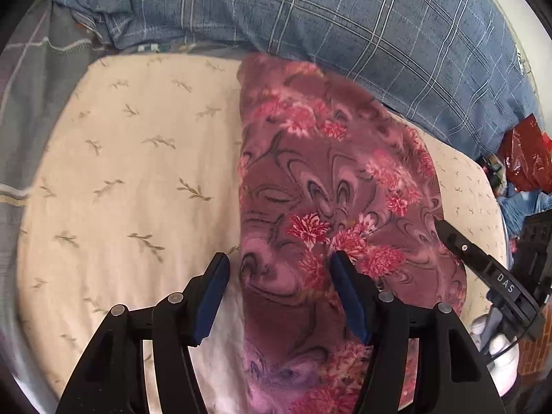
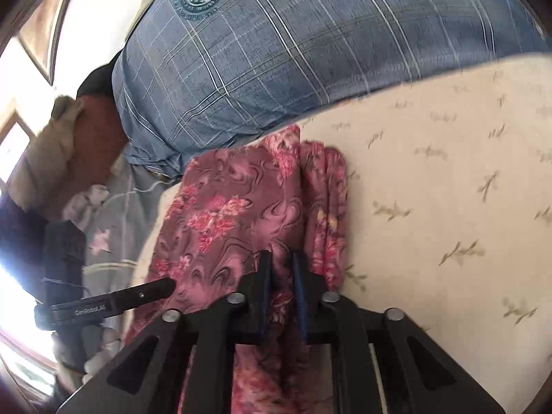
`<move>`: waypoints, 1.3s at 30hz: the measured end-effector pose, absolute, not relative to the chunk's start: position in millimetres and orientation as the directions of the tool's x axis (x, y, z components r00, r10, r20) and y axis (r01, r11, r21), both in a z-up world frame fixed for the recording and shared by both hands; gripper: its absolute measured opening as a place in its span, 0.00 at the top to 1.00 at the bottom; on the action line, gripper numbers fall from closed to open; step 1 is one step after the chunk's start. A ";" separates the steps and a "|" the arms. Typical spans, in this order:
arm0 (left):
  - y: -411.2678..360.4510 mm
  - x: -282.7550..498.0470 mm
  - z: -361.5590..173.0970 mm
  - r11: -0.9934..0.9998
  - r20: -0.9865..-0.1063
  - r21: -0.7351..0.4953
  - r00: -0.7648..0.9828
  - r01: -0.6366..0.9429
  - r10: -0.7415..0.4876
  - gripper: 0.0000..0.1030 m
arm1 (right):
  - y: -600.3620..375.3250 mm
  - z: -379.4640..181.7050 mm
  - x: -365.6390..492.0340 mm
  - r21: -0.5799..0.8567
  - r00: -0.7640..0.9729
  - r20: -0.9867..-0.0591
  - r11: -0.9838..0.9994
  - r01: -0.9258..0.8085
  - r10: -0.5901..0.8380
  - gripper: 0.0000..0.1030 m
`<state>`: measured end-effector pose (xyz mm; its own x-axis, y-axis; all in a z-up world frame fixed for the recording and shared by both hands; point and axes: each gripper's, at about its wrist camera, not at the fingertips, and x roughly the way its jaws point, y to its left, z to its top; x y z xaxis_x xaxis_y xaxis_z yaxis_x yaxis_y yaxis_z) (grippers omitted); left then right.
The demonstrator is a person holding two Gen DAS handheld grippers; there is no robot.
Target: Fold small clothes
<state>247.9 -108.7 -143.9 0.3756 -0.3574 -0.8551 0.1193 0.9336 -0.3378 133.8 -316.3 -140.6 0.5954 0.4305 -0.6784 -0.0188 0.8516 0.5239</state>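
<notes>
Your right gripper (image 2: 281, 265) was clamped on the floral garment (image 2: 238, 207); your left gripper (image 1: 279, 269) stood wide above its edge.

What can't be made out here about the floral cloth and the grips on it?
- Floral cloth: its near end runs off the bottom edge in both wrist views, so its full shape and garment type are unclear.
- Right gripper: shut on the cloth, but its fingers hide how many layers are pinched.
- Left gripper: open over the cloth's edge; contact with the fabric cannot be told.
- Bed sheet: print smeared by blur, right wrist view.
</notes>
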 end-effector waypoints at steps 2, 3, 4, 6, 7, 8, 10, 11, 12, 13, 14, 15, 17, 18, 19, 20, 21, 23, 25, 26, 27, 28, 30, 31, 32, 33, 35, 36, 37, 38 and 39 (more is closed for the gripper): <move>-105.5 239.8 -130.2 0.943 -0.860 -0.306 0.387 0.128 -0.332 0.46 | -317.9 -131.1 129.8 0.515 0.610 -0.682 0.857 0.009 0.403 0.94; -101.9 233.3 -123.6 0.947 -0.859 -0.287 0.398 0.143 -0.321 0.46 | -319.5 -125.3 124.8 0.516 0.612 -0.684 0.856 0.020 0.398 0.91; -100.6 220.4 -115.5 0.949 -0.859 -0.274 0.405 0.156 -0.314 0.44 | -321.3 -120.8 117.9 0.533 0.606 -0.679 0.846 0.019 0.414 0.87; -93.3 201.6 -115.5 0.942 -0.857 -0.286 0.395 0.174 -0.333 0.44 | -326.2 -118.1 95.8 0.581 0.582 -0.665 0.814 0.010 0.468 0.81; -92.3 191.8 -113.9 0.938 -0.854 -0.299 0.388 0.177 -0.346 0.43 | -326.3 -119.1 84.8 0.586 0.572 -0.670 0.810 0.015 0.473 0.69; -90.1 184.5 -115.1 0.933 -0.853 -0.311 0.381 0.179 -0.357 0.43 | -326.0 -121.1 75.8 0.581 0.565 -0.679 0.814 0.022 0.469 0.63; -91.4 174.3 -121.9 0.936 -0.866 -0.300 0.360 0.183 -0.348 0.42 | -322.4 -131.0 56.7 0.565 0.551 -0.704 0.824 0.050 0.449 0.54; -93.5 171.2 -128.5 0.942 -0.879 -0.282 0.346 0.180 -0.329 0.42 | -318.9 -137.7 51.8 0.565 0.539 -0.713 0.823 0.061 0.449 0.54; -91.8 166.4 -128.9 0.945 -0.885 -0.278 0.335 0.174 -0.323 0.42 | -315.0 -144.7 47.8 0.564 0.522 -0.721 0.823 0.062 0.455 0.68; -93.9 165.4 -131.7 0.943 -0.887 -0.288 0.324 0.168 -0.329 0.42 | -311.0 -147.0 44.4 0.559 0.513 -0.722 0.828 0.038 0.463 0.82; -92.6 162.8 -131.1 0.939 -0.883 -0.301 0.323 0.166 -0.340 0.42 | -307.3 -142.2 40.6 0.537 0.520 -0.723 0.843 0.011 0.454 0.84; -90.7 160.1 -129.2 0.938 -0.880 -0.304 0.329 0.168 -0.344 0.42 | -306.5 -131.3 35.3 0.503 0.549 -0.717 0.864 -0.018 0.429 0.91; -88.5 155.3 -130.6 0.942 -0.878 -0.289 0.345 0.169 -0.332 0.39 | -311.8 -114.5 28.4 0.496 0.596 -0.684 0.867 -0.042 0.421 0.93; -89.1 153.7 -135.3 0.946 -0.882 -0.274 0.348 0.171 -0.318 0.36 | -316.8 -109.9 25.8 0.488 0.613 -0.679 0.872 -0.034 0.404 0.94; -89.9 152.9 -140.2 0.951 -0.887 -0.258 0.348 0.172 -0.304 0.34 | -321.1 -111.3 25.9 0.486 0.608 -0.688 0.874 -0.021 0.397 0.94; -91.5 152.5 -146.1 0.955 -0.893 -0.242 0.345 0.172 -0.289 0.33 | -323.5 -118.1 28.1 0.484 0.587 -0.708 0.875 -0.001 0.392 0.94; -91.6 151.3 -148.3 0.955 -0.892 -0.236 0.351 0.178 -0.285 0.33 | -323.6 -131.2 31.8 0.465 0.550 -0.747 0.885 0.028 0.375 0.94; -91.7 147.3 -143.0 0.952 -0.889 -0.231 0.355 0.200 -0.290 0.34 | -317.9 -146.5 37.2 0.452 0.496 -0.785 0.891 0.047 0.371 0.92; -90.0 141.6 -130.4 0.935 -0.869 -0.257 0.365 0.243 -0.333 0.40 | -320.9 -135.8 34.6 0.465 0.530 -0.769 0.882 0.079 0.358 0.86; -88.7 137.8 -120.7 0.929 -0.855 -0.259 0.385 0.263 -0.348 0.40 | -323.6 -126.0 33.1 0.480 0.555 -0.751 0.873 0.085 0.359 0.86; -88.4 134.5 -109.6 0.923 -0.836 -0.256 0.413 0.286 -0.360 0.40 | -326.8 -118.8 30.1 0.490 0.579 -0.733 0.868 0.084 0.357 0.85; -89.1 132.4 -98.3 0.921 -0.815 -0.245 0.451 0.302 -0.364 0.38 | -327.3 -108.0 28.4 0.499 0.612 -0.706 0.864 0.071 0.357 0.85; -93.9 135.4 -84.6 0.929 -0.787 -0.214 0.510 0.303 -0.348 0.37 | -324.8 -89.5 29.0 0.504 0.668 -0.650 0.863 0.024 0.362 0.84; -97.1 138.7 -84.3 0.933 -0.787 -0.205 0.517 0.296 -0.337 0.36 | -322.8 -84.6 30.2 0.500 0.687 -0.632 0.866 0.008 0.359 0.81; -100.0 143.6 -87.5 0.937 -0.795 -0.203 0.512 0.283 -0.327 0.36 | -319.5 -81.3 32.7 0.493 0.706 -0.613 0.870 -0.009 0.355 0.79; -103.6 151.0 -94.6 0.940 -0.808 -0.209 0.494 0.269 -0.321 0.36 | -314.1 -81.9 36.7 0.482 0.715 -0.605 0.876 -0.022 0.351 0.77; -112.9 168.6 -120.4 0.949 -0.854 -0.209 0.430 0.236 -0.295 0.36 | -297.4 -95.5 49.0 0.438 0.706 -0.626 0.899 -0.032 0.330 0.77; -116.3 176.1 -137.0 0.954 -0.878 -0.206 0.390 0.219 -0.279 0.32 | -288.9 -105.0 55.4 0.409 0.686 -0.655 0.912 -0.032 0.317 0.77; -115.0 179.7 -145.7 0.951 -0.879 -0.230 0.375 0.205 -0.294 0.27 | -286.2 -118.5 61.1 0.368 0.652 -0.699 0.929 -0.026 0.295 0.77; -110.6 180.4 -147.8 0.945 -0.863 -0.271 0.389 0.182 -0.323 0.26 | -280.5 -133.4 64.6 0.321 0.620 -0.739 0.947 -0.021 0.264 0.77; -106.9 179.7 -147.4 0.939 -0.854 -0.298 0.391 0.173 -0.343 0.26 | -278.9 -139.0 59.4 0.301 0.659 -0.710 0.953 -0.032 0.246 0.76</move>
